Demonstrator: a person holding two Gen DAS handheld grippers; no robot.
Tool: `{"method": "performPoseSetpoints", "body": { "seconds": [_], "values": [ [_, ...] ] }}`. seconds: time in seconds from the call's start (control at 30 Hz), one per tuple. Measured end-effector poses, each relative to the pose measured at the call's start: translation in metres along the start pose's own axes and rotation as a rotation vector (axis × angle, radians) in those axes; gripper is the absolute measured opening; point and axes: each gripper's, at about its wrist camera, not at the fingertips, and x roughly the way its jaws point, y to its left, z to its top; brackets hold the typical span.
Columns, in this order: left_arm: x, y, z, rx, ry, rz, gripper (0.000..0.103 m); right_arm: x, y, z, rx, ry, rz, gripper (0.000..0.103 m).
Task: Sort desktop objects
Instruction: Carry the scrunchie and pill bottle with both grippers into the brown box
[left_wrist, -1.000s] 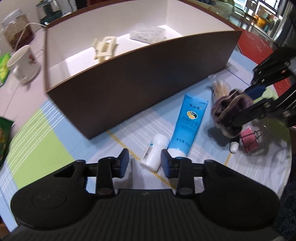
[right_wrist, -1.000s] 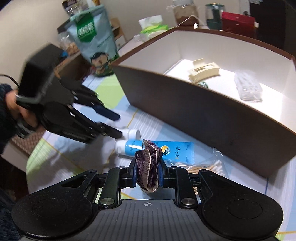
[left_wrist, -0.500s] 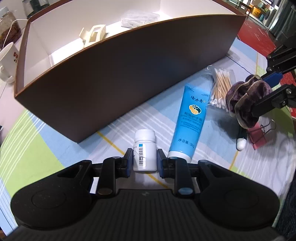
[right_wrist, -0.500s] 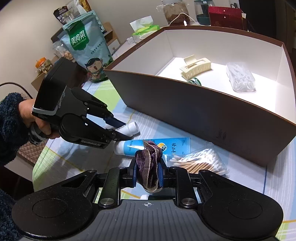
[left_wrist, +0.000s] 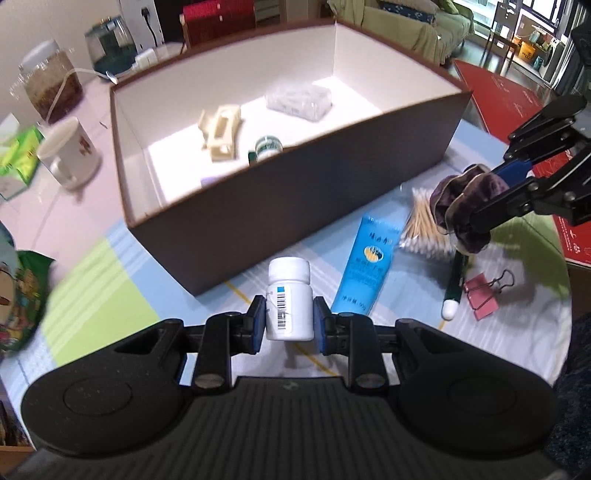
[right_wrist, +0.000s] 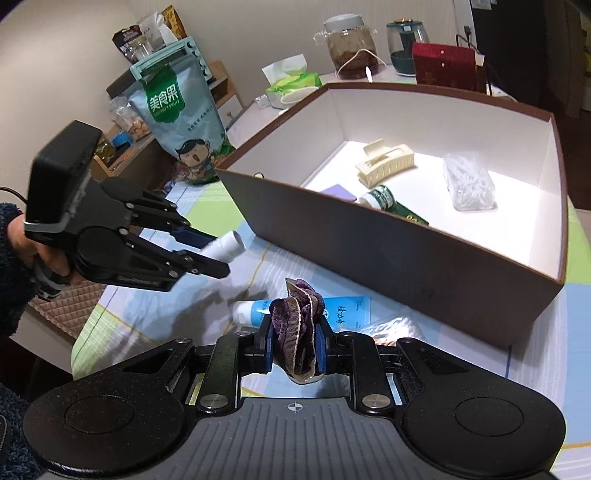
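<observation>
Both hand-held grippers loaded, box in front.
Left hand-held gripper (left_wrist: 289, 322) now clamps the white pill bottle (left_wrist: 289, 299) & has it lifted off the tabletop (left_wrist: 110, 295); 0.5 s ago it lay flat betw. the fingers. Right hand-held gripper (right_wrist: 294, 349) still pinches the purple scrunchie (right_wrist: 297, 332), raised above the blue tube (left_wrist: 367, 271). Brown box (left_wrist: 295, 192) already has hair clip (left_wrist: 221, 132), green tube, clear bag; swabs, pen, pink clip still outside.

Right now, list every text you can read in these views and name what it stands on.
"美食果": green label of the snack pouch.
"GOURMET FRUIT": same label, below it, small.
Blue tube: characters too blurred to read.
White bottle in the left tongs: barcode only, print unreadable.
</observation>
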Motion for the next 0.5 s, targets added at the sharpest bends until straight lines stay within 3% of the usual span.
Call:
{"method": "performPoseSetpoints", "body": {
  "seconds": [0.5],
  "values": [
    [-0.035, -0.008, 0.013, -0.004, -0.036, 0.061, 0.022, -0.03, -0.005, -0.003, 0.023, -0.038, -0.024, 0.021]
  ]
}}
